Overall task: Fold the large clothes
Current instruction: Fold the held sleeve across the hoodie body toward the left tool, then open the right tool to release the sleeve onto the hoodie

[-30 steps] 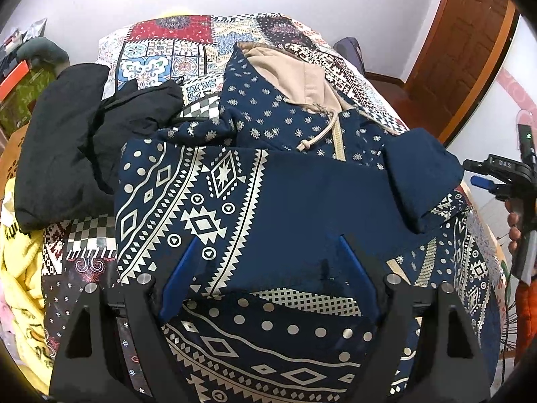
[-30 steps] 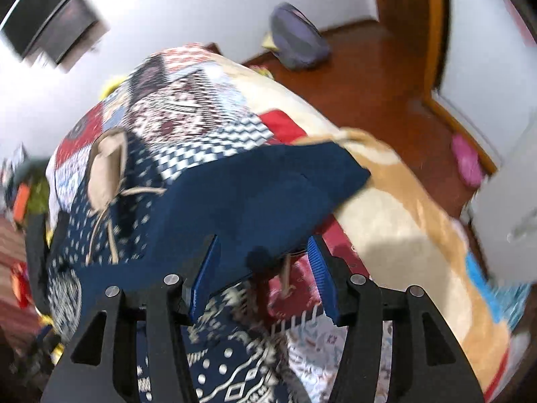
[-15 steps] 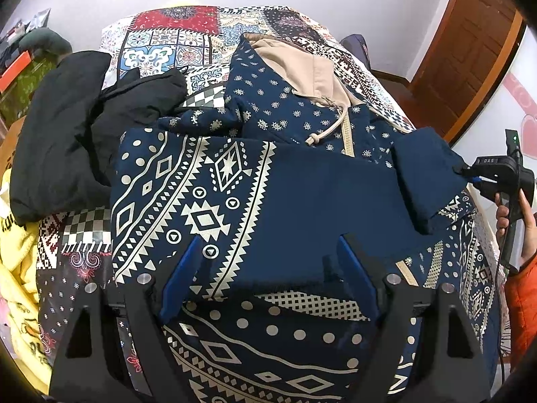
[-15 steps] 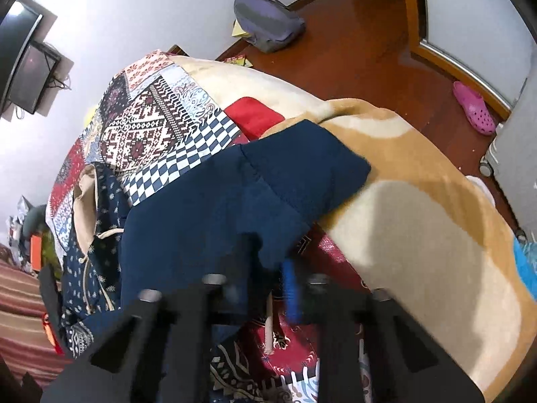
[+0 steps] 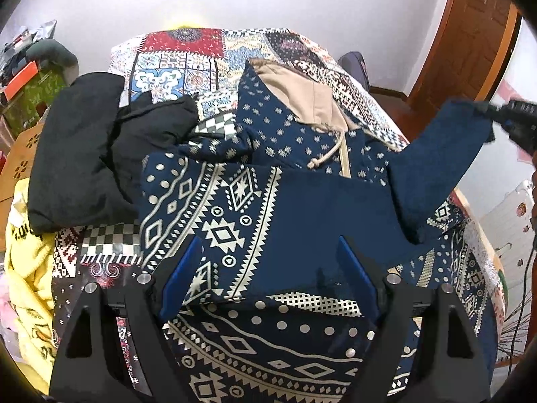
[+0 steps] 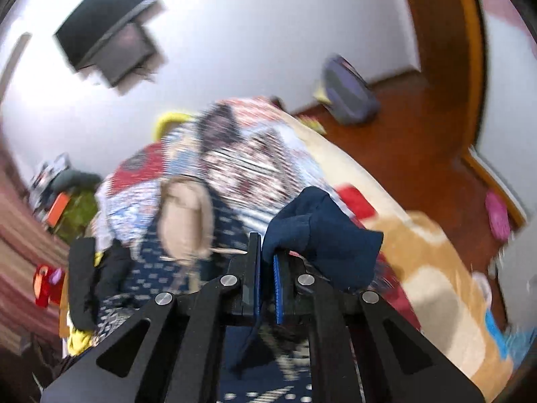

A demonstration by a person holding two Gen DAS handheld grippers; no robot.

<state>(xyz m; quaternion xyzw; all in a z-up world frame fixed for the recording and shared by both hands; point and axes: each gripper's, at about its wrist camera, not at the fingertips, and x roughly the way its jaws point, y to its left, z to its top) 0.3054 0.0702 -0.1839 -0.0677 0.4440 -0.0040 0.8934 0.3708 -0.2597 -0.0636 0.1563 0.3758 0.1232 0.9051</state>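
Note:
A navy hoodie [image 5: 302, 215] with cream geometric print and a tan hood [image 5: 302, 100] lies on the patchwork bed [image 5: 188, 67]. One patterned sleeve is folded across its body. My left gripper [image 5: 268, 268] stands open low over the hoodie's front, its blue pads wide apart. At the right edge my right gripper [image 5: 486, 114] holds the plain navy sleeve [image 5: 436, 168] up in the air. In the right wrist view that gripper [image 6: 266, 255] is shut, its jaws closing to a thin slit. The sleeve's cuff end [image 6: 322, 228] is pinched between the pads and bunches above them.
Black garments [image 5: 77, 154] lie on the bed's left side and a yellow garment [image 5: 30, 285] hangs at its left edge. A wooden door [image 5: 476, 33] stands at the right. A grey backpack [image 6: 349, 94] and a pink slipper [image 6: 498, 215] lie on the wooden floor. A TV [image 6: 107, 47] hangs on the wall.
The right gripper went from open around the sleeve's end to shut on it, then lifted it off the bed. The left gripper stayed open over the hoodie.

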